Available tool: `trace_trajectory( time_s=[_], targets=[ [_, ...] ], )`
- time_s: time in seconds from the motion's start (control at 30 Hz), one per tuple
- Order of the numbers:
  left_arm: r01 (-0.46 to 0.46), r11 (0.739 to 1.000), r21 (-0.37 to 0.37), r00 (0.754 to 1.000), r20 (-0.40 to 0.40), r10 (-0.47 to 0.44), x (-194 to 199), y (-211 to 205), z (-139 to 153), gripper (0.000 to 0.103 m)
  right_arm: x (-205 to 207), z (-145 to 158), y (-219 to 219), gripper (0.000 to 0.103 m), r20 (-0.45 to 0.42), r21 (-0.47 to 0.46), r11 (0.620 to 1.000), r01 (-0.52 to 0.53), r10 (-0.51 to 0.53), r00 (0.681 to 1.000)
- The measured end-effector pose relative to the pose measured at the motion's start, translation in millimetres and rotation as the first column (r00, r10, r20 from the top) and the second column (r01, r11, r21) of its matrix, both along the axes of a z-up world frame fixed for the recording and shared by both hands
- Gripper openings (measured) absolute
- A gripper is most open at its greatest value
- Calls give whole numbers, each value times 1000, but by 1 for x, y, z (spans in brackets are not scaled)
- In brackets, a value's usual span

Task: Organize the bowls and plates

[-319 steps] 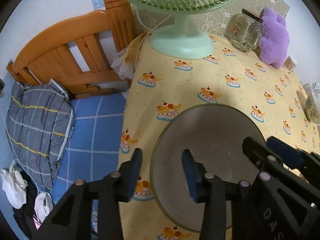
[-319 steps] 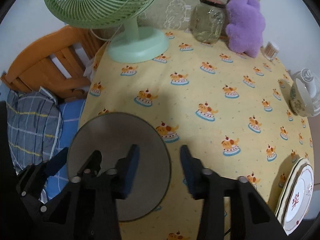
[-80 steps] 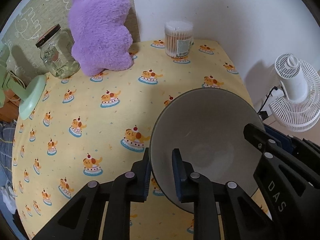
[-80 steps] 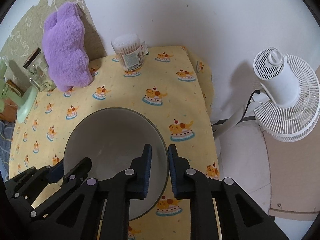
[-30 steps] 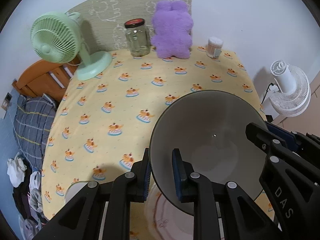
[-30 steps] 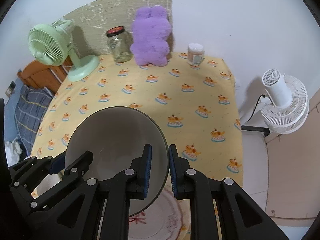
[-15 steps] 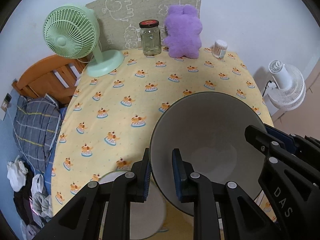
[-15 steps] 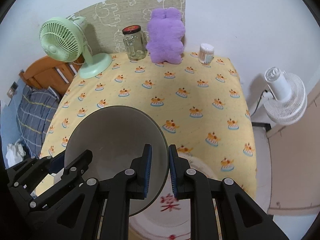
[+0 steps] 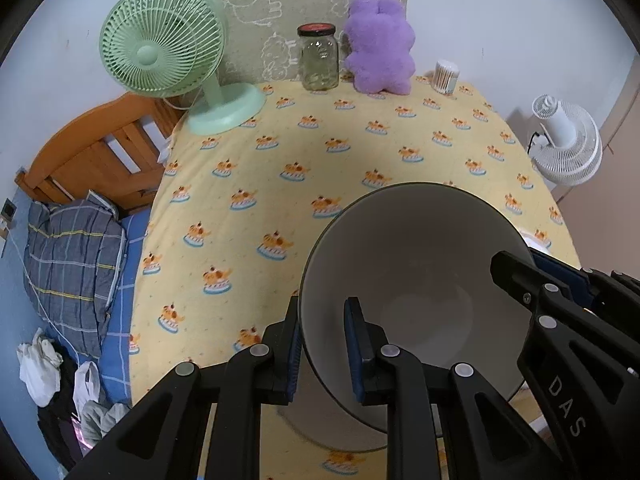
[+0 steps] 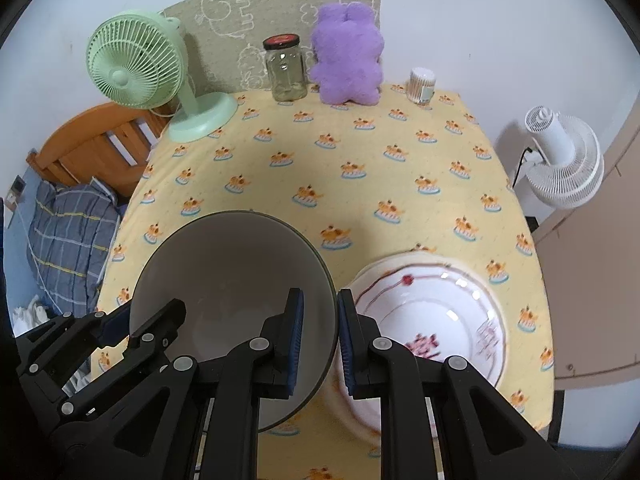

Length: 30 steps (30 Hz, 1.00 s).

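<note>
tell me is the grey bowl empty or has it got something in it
Empty. The grey bowl, clamped at opposite rims by the left gripper and right gripper, shows only bare inner wall and base.

I count one grey bowl (image 10: 232, 280), one patterned plate (image 10: 436, 308), two fans (image 10: 136, 68) (image 10: 560, 160), one jar (image 10: 285, 68), one plush toy (image 10: 347, 56).

The only readable lettering is "DAS", raised in capitals on the black plastic body of the right tool (image 9: 516, 264), seen at the lower right of the left wrist view, just right of the left tool (image 9: 322, 350). The red marks on the white scalloped plate (image 10: 472, 280) are too blurred to read.
</note>
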<state>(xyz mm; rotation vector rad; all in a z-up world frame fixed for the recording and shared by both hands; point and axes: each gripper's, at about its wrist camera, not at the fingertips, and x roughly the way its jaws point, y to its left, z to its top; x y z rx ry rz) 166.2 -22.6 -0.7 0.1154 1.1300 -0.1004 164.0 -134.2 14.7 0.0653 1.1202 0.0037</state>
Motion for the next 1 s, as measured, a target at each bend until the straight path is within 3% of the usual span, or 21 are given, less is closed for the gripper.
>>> trace_trajectory(
  time_s=[0.57,1.0],
  targets=[
    [31,1000,-7,997,-70,-31,-10,34,-31,18,-12,-30,40,20,-71,-25,999,30,-32,997],
    [43,999,-5,993,-114,-44,-11,33,-51,18,-12,-54,44,20,-131,-59,997,41,-49,990]
  ],
)
